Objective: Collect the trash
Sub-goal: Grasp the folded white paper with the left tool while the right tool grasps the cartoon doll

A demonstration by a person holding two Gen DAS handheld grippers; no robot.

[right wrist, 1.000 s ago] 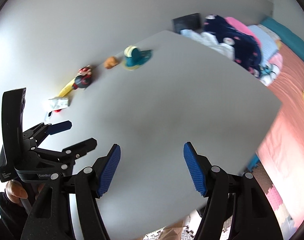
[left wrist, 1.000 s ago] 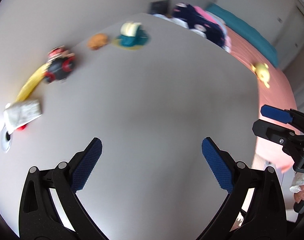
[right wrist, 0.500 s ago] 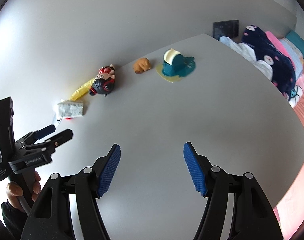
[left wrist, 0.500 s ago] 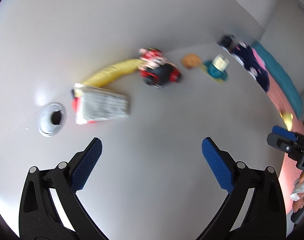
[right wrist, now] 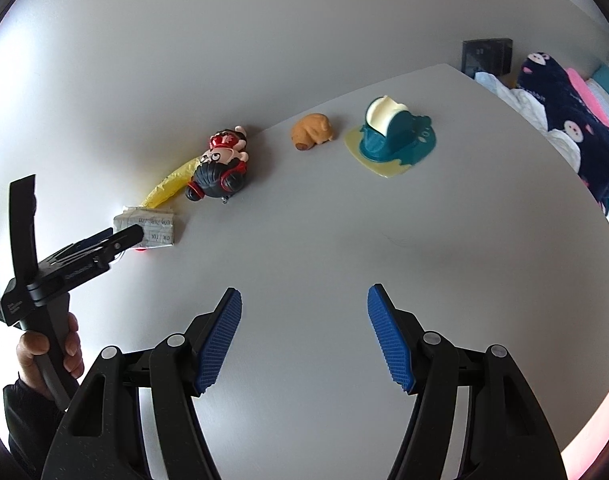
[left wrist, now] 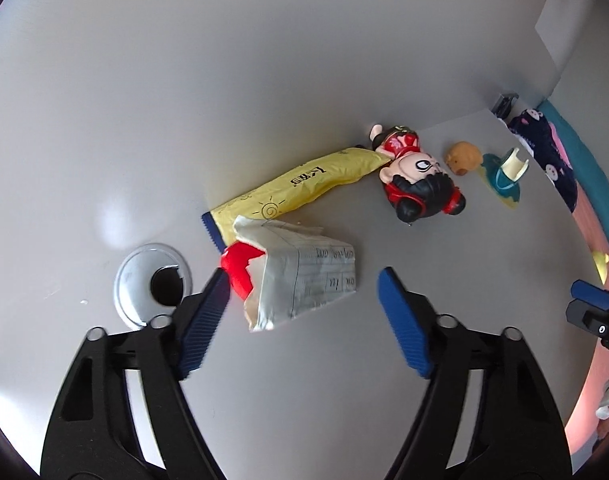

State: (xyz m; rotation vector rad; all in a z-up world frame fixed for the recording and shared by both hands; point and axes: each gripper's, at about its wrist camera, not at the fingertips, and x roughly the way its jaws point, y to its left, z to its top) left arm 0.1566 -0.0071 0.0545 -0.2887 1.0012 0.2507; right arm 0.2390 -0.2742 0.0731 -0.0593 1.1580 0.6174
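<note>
Near the wall on the white table [left wrist: 304,380], crumpled paper [left wrist: 304,278] lies between the left gripper's [left wrist: 304,312] spread jaws (yellow wrapper [left wrist: 304,180], doll [left wrist: 420,184] behind). Beyond, right gripper [right wrist: 304,336] hovers agape, empty.

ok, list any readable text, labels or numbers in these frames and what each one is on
Folded lined paper: handwriting, "OK" and "11" legible at best; the rest is too small to read.
Yellow wrapper: dark printed characters beside a sun doodle, not legible.
Left gripper body, seen from the right wrist view: white lettering, too blurred to read.
Figurine, orange toy, teal holder: no text visible.
</note>
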